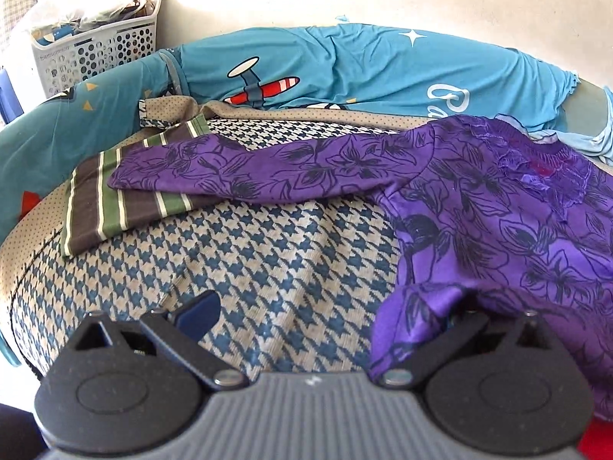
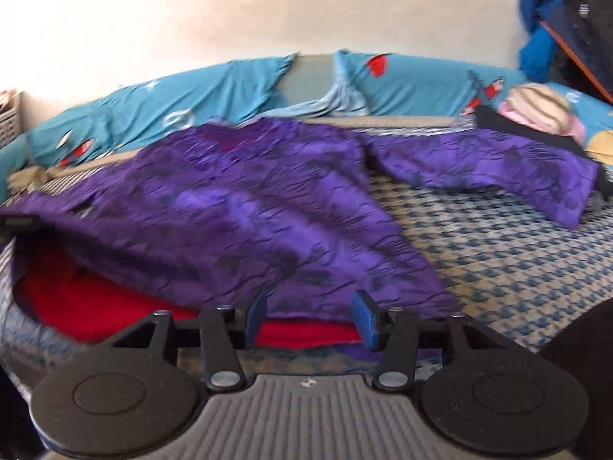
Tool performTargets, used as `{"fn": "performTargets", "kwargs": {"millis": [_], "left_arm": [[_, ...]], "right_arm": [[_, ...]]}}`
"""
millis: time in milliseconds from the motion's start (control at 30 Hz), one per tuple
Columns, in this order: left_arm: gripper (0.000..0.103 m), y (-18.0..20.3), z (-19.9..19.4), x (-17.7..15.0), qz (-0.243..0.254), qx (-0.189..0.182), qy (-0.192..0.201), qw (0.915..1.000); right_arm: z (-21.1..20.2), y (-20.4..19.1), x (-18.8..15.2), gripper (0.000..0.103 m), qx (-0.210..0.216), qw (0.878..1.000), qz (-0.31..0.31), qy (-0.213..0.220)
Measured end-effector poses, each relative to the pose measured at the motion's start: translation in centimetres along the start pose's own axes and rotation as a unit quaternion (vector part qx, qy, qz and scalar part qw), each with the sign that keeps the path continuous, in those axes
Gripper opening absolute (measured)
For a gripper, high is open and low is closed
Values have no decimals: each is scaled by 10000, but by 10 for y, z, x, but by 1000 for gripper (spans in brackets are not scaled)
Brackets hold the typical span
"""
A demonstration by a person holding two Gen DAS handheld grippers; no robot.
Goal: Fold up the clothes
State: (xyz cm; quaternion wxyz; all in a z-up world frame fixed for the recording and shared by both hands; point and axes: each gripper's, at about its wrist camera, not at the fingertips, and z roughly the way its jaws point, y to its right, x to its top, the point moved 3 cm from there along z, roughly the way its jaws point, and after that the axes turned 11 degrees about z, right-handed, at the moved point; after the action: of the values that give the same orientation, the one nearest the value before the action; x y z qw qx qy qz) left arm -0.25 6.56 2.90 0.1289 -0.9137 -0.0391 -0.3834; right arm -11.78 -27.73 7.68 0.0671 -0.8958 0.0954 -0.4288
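Right hand-held gripper open beside purple blouse.

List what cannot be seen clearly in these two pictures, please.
- Left gripper: the purple shirt drapes over one finger, so open or shut is unclear.
- Shirt print, right wrist view: smeared by motion blur.
- Red cloth: mostly hidden under the shirt.
- Basket contents: too small, partly cut off.
- Striped garment: partly under the sleeve.

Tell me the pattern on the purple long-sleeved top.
Dark outlined flowers and leaves on the purple long-sleeved top, clearest in the left wrist view.
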Motion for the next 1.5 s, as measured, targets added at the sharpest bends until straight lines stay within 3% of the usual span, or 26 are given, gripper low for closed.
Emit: {"fn": "performTargets", "kwargs": {"millis": [200,300,433,633,833,1100,1333,1400,1500], "left_arm": [[103,-1,5,9,-69,-24,21,10000],[103,-1,4,8,-101,-104,-49,9999],[103,0,-4,3,-42,-323,-55,9995],[103,8,-31,1,167,-863,342,9955],[103,18,-54,0,515,-893,839,9911],[103,40,-82,-9,1042,-1650,1454,9699],[103,81,-90,-28,1887,-2497,1457,9385],[103,94,-88,-36,2168,-2531,1347,9332],[103,110,-78,-45,2419,-2347,1154,9344]], "right_arm": [[17,-24,-20,43,561,9947,-458,-726],[27,-32,-28,40,620,9924,-569,-901],[34,-35,-26,40,549,9950,-464,-693],[41,-42,-16,40,571,9961,-564,-356],[61,-50,0,40,555,9969,-491,-274],[88,-54,16,40,460,9975,-406,-344],[103,-51,25,40,516,9974,-272,-432],[106,-49,26,40,564,9971,-198,-471],[109,-46,29,40,636,9966,-62,-527]]}}
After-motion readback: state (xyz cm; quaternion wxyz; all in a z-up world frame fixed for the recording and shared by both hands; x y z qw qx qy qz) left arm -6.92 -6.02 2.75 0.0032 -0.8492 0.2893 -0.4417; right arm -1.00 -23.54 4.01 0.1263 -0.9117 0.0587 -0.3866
